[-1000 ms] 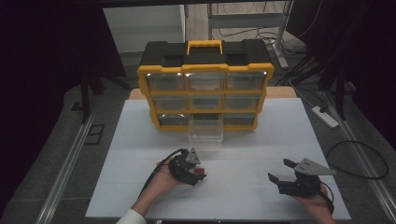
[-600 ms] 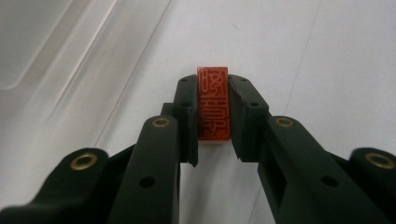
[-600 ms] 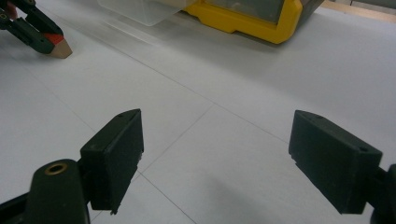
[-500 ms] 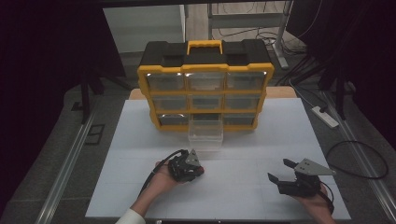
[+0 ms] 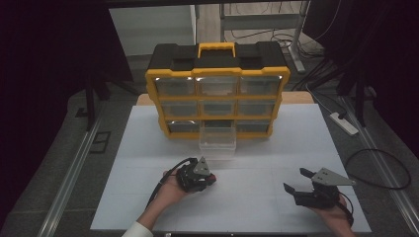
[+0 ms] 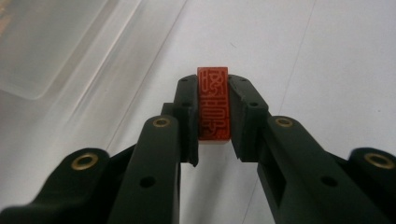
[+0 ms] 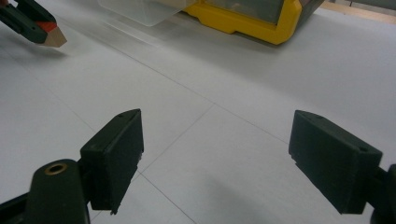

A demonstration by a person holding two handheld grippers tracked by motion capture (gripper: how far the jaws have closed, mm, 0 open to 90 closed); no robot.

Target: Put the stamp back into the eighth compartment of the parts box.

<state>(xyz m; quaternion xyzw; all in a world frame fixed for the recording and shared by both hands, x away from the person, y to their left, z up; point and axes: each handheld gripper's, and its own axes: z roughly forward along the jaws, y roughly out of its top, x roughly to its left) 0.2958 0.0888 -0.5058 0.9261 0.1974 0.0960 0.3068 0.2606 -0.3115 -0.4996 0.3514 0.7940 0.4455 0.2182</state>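
My left gripper (image 6: 214, 88) is shut on a small stamp block (image 6: 213, 105) whose red face carries carved characters. In the right gripper view the same block (image 7: 50, 33) shows a tan wooden body under the red face, just above the white table. In the high view the left gripper (image 5: 207, 177) hovers a little in front of a clear drawer (image 5: 217, 140) that stands pulled out on the table. My right gripper (image 7: 217, 140) is open with nothing between its jaws, and rests low at the front right (image 5: 295, 180).
A yellow and black organiser (image 5: 217, 94) with several clear drawers stands at the back of the white table (image 5: 276, 148); its bottom middle slot is open. The table's front edge runs just below both hands. A power strip (image 5: 346, 123) lies on the floor at right.
The left gripper has edged slightly away from me toward the clear drawer, still holding the block. The right gripper has not moved.
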